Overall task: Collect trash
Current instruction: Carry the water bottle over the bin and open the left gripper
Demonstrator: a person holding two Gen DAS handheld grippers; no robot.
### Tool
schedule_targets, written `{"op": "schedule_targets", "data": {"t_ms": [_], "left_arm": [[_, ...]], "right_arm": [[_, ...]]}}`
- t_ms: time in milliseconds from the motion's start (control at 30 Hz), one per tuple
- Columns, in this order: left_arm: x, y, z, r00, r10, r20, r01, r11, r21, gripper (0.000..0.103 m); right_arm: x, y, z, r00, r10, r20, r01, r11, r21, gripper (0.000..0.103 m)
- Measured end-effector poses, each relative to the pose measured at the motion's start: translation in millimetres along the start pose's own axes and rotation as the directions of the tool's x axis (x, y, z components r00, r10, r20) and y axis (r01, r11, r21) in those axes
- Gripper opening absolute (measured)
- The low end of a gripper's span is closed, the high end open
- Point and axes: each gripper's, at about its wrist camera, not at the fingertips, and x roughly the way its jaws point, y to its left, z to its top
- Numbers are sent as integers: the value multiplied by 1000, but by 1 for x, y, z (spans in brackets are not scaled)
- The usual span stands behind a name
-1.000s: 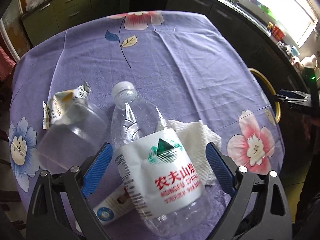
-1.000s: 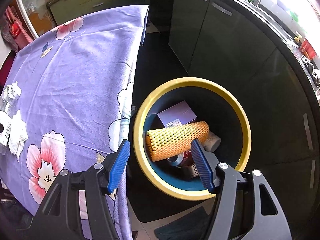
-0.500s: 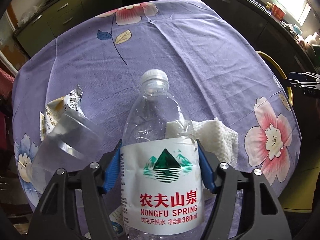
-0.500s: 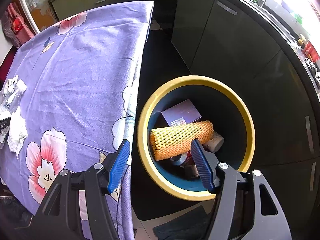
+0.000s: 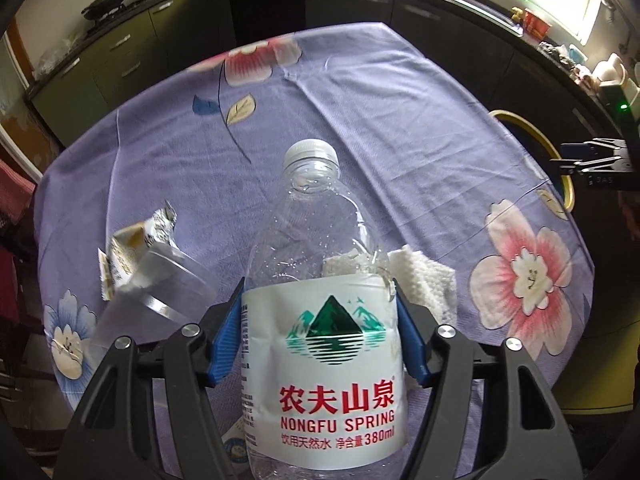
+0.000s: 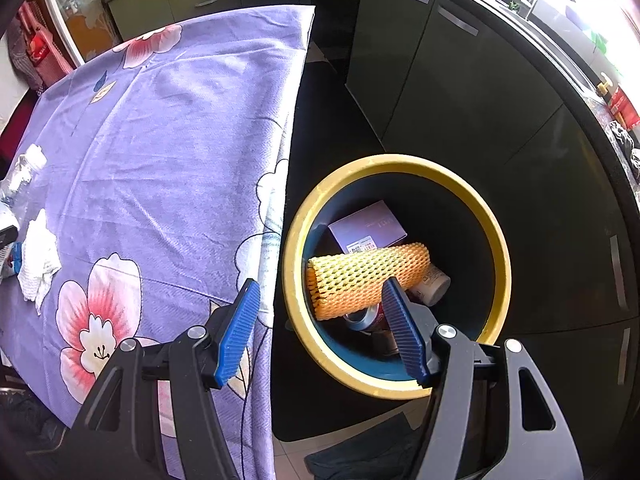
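My left gripper [image 5: 318, 336] is shut on an empty Nongfu Spring water bottle [image 5: 320, 280] with a white cap, held upright above the purple floral tablecloth [image 5: 360, 112]. A clear plastic cup [image 5: 160, 300] and a torn snack wrapper [image 5: 136, 248] lie left of it; a crumpled white tissue [image 5: 428, 284] lies behind it on the right. My right gripper [image 6: 320, 328] is open and empty above the yellow-rimmed trash bin [image 6: 396, 388], which holds an orange foam net [image 6: 364, 276], a purple box [image 6: 368, 228] and cans.
The bin stands on the dark floor beside the table's edge [image 6: 288, 184]. Dark kitchen cabinets [image 6: 460, 80] run behind it. The tissue [image 6: 38, 264] and the bottle [image 6: 20, 176] also show at the far left of the right wrist view.
My left gripper closed on the bottle and lifted it upright off the table. My right gripper stayed open over the bin, shifting only slightly.
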Motion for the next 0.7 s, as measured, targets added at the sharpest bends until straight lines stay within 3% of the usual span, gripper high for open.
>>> {"op": "schedule_targets", "data": {"t_ms": [333, 500, 700], "left_arm": [[-52, -35, 14, 992, -77, 96, 67, 992, 110, 63], [-65, -77, 37, 978, -164, 126, 133, 965, 224, 63], [-51, -141, 73, 968, -234, 90, 190, 921, 341, 63]], "right_arm": [[-14, -14, -19, 1000, 5, 29, -7, 999, 49, 63], [-28, -41, -42, 998, -35, 52, 29, 993, 117, 63], [-43, -83, -76, 995, -63, 79, 44, 975, 219, 63]]}}
